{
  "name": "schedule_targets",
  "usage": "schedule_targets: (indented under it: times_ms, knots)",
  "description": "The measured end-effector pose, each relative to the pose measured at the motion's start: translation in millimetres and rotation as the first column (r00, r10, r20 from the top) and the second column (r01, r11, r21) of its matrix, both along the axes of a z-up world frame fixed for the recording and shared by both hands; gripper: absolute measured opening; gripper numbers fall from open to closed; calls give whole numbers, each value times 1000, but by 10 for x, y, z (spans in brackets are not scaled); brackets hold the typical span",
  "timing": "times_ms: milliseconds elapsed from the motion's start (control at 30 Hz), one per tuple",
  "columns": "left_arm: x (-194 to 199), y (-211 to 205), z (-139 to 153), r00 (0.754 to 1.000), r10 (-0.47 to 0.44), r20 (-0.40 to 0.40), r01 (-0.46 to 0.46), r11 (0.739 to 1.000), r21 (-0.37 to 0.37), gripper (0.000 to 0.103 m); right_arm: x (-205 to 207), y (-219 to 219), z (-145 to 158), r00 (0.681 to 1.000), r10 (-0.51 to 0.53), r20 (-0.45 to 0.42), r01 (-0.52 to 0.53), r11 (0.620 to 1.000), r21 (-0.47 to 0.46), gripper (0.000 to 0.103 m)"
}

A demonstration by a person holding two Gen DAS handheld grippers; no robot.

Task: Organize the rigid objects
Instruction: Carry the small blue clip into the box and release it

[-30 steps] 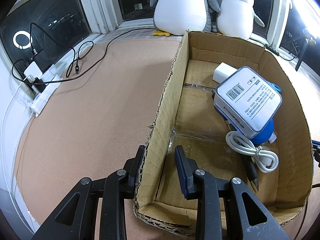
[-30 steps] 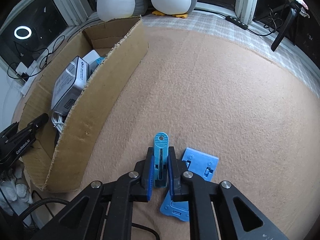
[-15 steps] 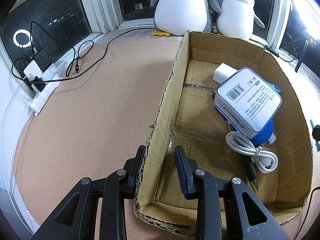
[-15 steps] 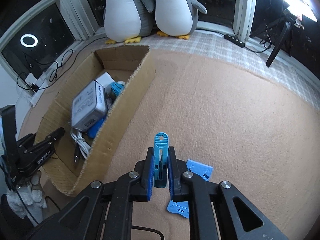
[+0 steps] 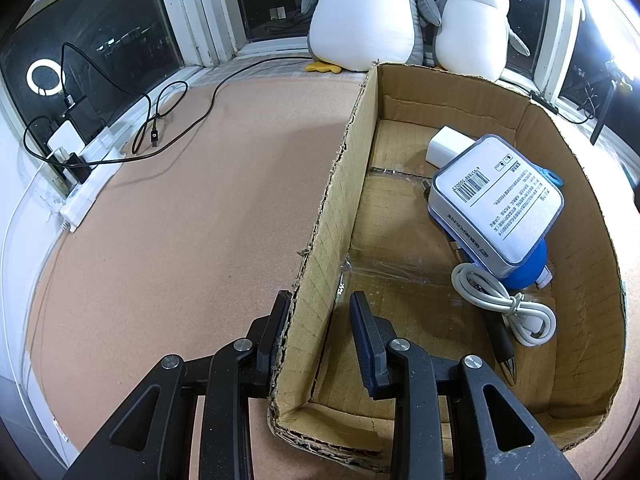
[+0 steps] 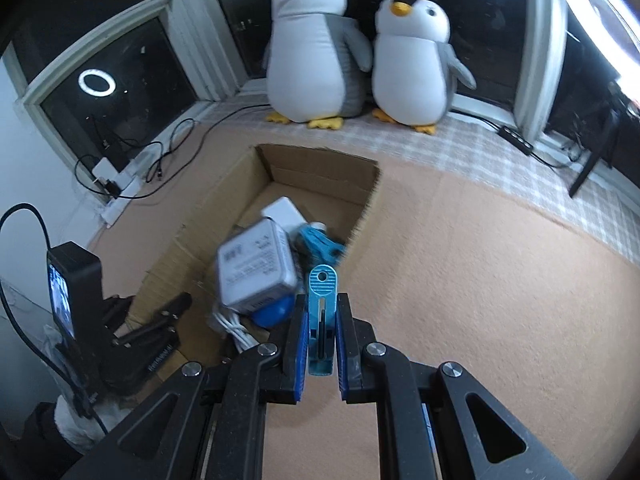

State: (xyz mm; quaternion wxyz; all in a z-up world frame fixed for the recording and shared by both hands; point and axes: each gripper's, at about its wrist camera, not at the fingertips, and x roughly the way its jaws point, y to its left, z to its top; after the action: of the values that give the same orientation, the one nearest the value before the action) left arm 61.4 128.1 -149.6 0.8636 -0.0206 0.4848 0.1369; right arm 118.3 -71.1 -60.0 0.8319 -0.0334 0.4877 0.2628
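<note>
The right gripper [image 6: 319, 344] holds a blue clip [image 6: 320, 316] pinched upright between its pads. A second ago it held the same clip low over the desk [image 6: 480, 280], beside a flat blue piece lying there; now it has risen and swung toward the box [image 6: 320, 176], and that flat piece is no longer in view. The clip's round end now overlaps the box's near right wall in the right wrist view, so the carry looks well under way, though the clip does not yet seem to be over the box's inside.

The left gripper [image 5: 320, 340] has not shifted: its jaws stand narrow astride the box's left wall [image 5: 320, 280], one finger outside and one inside, steadying the box. Whether both pads press the cardboard is hard to tell.

Inside already lie a white case [image 5: 496, 200], a white charger [image 5: 444, 144], a coiled cable [image 5: 504, 304], a pen [image 5: 500, 344] and blue items partly hidden under the case. The likely next step is to bring the clip over the open floor of the box and let go.
</note>
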Motion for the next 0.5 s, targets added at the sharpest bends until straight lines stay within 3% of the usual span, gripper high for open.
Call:
schedule_targets:
  times_ms: [500]
  knots:
    - [-1,5,1,1000,1,1,-1,1000,-2,32,78,606,-218,995,97,-28,-98,993,-59,11]
